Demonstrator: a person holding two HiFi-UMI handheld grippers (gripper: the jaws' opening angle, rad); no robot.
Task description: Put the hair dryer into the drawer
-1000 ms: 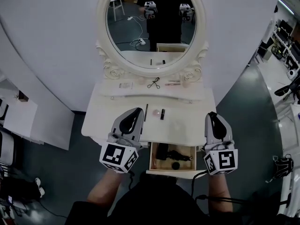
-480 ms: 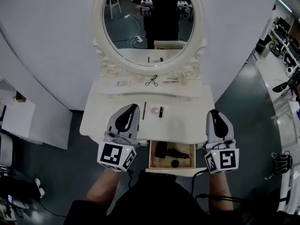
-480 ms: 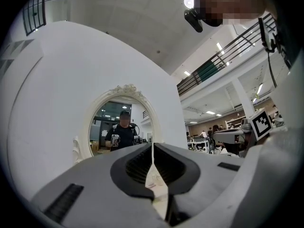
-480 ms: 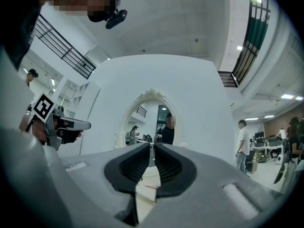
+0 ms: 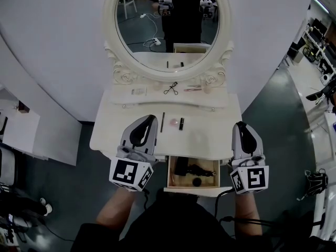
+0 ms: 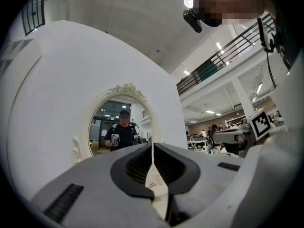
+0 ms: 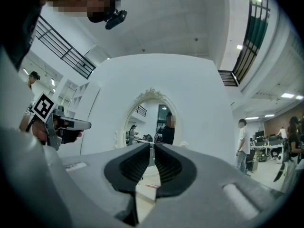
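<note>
- Since a dark shape that looks like the hair dryer (image 5: 182,167) already lies inside the open drawer (image 5: 192,191), at the lower middle of the head view, the placing step seems done. I judge the task close to its end.
- What is left, as I read it, is to push the drawer shut. That calls for one gripper to drop to the drawer front and press it evenly toward the counter (image 5: 207,138), with no cord or nozzle caught at the rim.
- The left gripper (image 5: 149,119) hangs over the counter's left part. Its fingers (image 6: 137,164) are clenched tip to tip on nothing.
- The right gripper (image 5: 241,126) hangs over the counter's right edge. Its fingers (image 7: 133,167) are drawn together to a thin slit, with nothing between them.
- The dryer sits below and between the two grippers in the frame, nearer the markered cubes than the fingertips. It is well apart from both, and neither touches it.
- Both grippers point up the frame toward the oval mirror (image 5: 173,46), away from the drawer.
</note>
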